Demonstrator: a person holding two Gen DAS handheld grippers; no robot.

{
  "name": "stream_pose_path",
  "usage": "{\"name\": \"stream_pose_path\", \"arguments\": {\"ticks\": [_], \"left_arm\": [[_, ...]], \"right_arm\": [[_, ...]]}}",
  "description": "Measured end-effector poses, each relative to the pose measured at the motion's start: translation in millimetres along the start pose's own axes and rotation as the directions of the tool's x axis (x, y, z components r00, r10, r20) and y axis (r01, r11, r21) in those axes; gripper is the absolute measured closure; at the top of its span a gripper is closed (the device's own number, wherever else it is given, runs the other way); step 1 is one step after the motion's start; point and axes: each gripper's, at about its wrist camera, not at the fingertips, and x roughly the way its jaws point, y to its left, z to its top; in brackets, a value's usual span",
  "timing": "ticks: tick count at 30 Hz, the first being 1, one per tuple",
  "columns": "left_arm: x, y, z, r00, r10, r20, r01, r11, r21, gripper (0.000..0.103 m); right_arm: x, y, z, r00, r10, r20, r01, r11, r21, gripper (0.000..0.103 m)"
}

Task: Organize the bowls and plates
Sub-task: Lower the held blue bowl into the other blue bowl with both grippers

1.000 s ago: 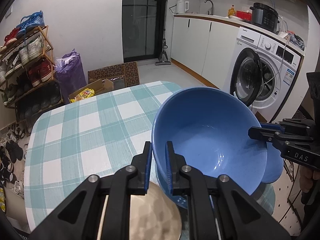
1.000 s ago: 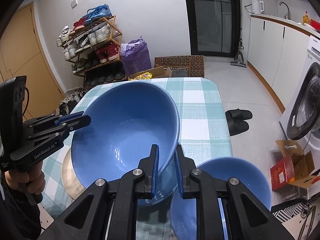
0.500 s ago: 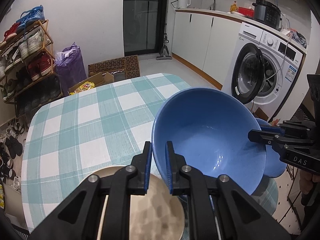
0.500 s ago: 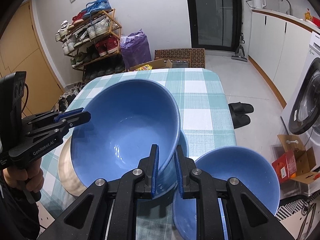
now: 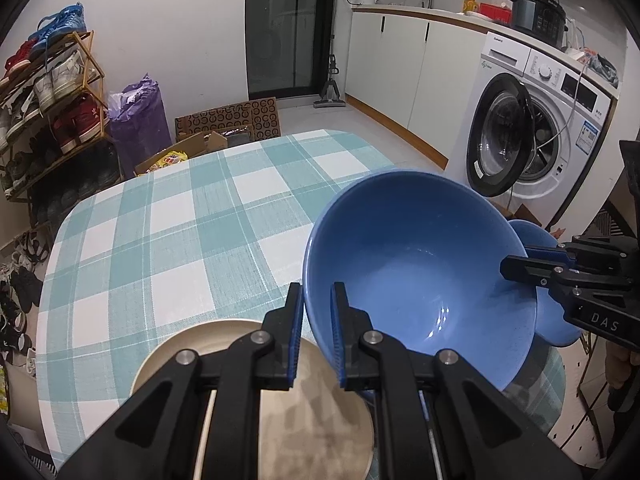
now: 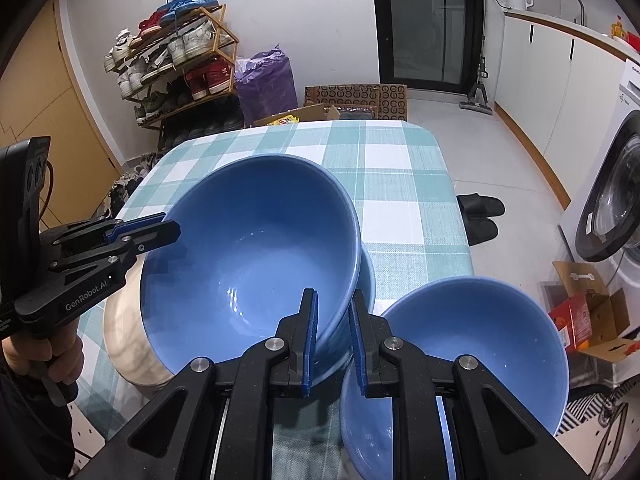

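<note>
Both grippers hold one large blue bowl (image 5: 420, 272) (image 6: 248, 248) by opposite sides of its rim, tilted over the near end of the table. My left gripper (image 5: 317, 300) (image 6: 160, 232) is shut on the rim nearest its camera. My right gripper (image 6: 334, 304) (image 5: 516, 266) is shut on the opposite rim. Directly beneath, the rim of a second blue bowl (image 6: 368, 276) shows; whether the two bowls touch I cannot tell. A third blue bowl (image 6: 472, 352) (image 5: 556, 320) stands at the table's right edge. A beige plate (image 5: 256, 400) (image 6: 128, 344) lies to the left of the bowls.
The table (image 5: 180, 232) has a teal and white checked cloth. A washing machine (image 5: 532, 140) with its door ajar stands to the right, a shoe rack (image 6: 176, 60) and a purple bag (image 6: 266, 84) by the far wall. Slippers (image 6: 480, 216) and cardboard boxes (image 6: 588, 312) lie on the floor.
Both grippers have sunk together with the large blue bowl. It now sits lower over the bowl beneath, and more of the beige plate shows.
</note>
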Motion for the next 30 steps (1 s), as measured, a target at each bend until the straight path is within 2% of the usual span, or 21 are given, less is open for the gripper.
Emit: {"name": "stream_pose_path", "arguments": {"ticks": [16, 30], "left_arm": [[13, -1, -5, 0.999, 0.022, -0.026, -0.022, 1.000, 0.015, 0.092], [18, -5, -8, 0.999, 0.016, -0.046, -0.015, 1.000, 0.025, 0.092]], "right_arm": [[13, 6, -3, 0.998, -0.068, -0.011, 0.068, 0.997, -0.046, 0.087], [19, 1, -8, 0.996, -0.088, -0.031, 0.086, 0.994, -0.066, 0.087]]}}
